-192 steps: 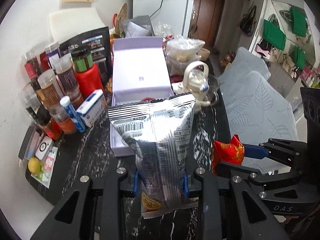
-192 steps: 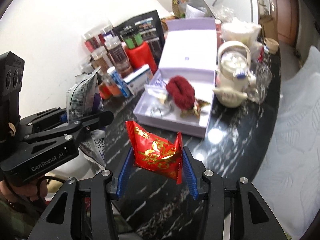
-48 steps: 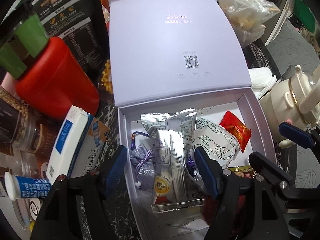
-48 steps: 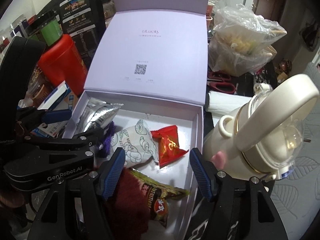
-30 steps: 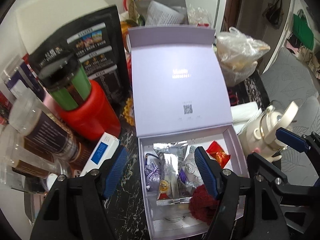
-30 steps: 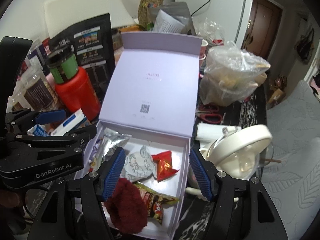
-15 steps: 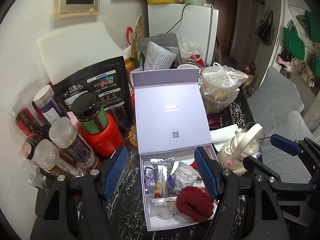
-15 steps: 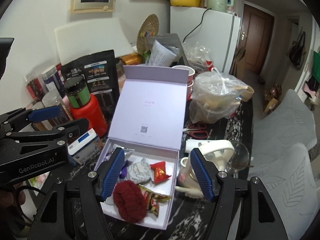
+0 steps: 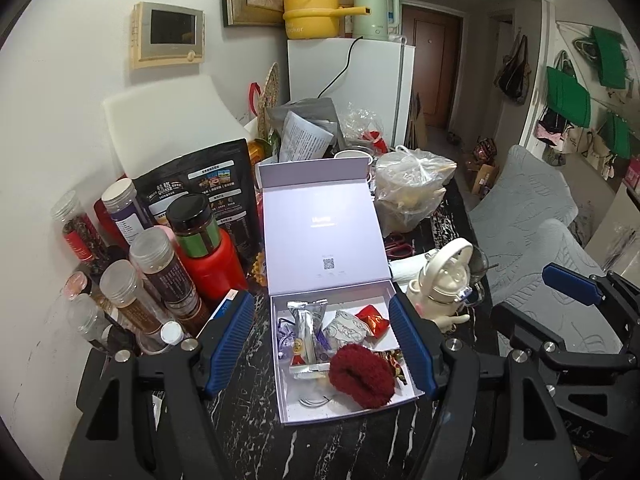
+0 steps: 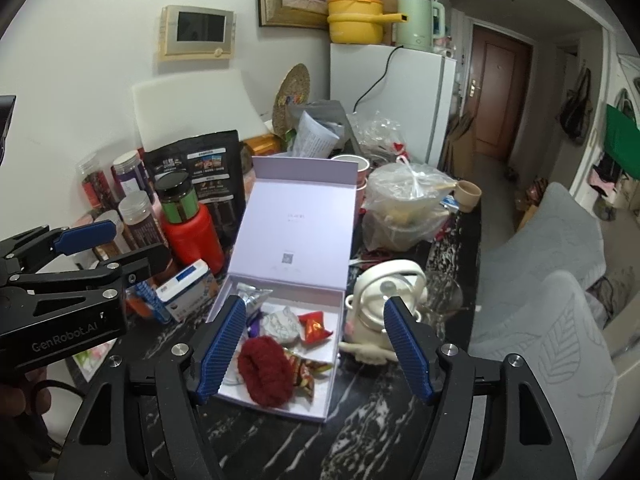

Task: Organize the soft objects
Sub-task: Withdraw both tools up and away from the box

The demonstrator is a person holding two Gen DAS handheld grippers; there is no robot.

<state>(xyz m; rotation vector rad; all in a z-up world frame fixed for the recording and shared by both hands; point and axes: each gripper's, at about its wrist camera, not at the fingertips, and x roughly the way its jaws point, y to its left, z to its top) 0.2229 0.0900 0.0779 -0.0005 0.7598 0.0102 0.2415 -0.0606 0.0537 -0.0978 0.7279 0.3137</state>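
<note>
Both grippers hang above the dark marbled counter (image 9: 248,420), fingers spread wide and holding nothing. The left gripper (image 9: 322,346) frames the open lilac box (image 9: 344,408), and the right gripper (image 10: 314,346) is just to its right, over the same box. Inside lie the soft things: a silver snack bag (image 9: 308,330) at the left, a white patterned pouch (image 9: 349,330) beside it, a small red packet (image 9: 373,320) toward the far right corner, and a dark red fuzzy scrunchie (image 9: 362,374) at the near side. The lid (image 9: 320,236) stands up at the far edge. A cream kettle (image 10: 384,312) sits just right of the box; jars (image 9: 160,264) crowd the left.
</note>
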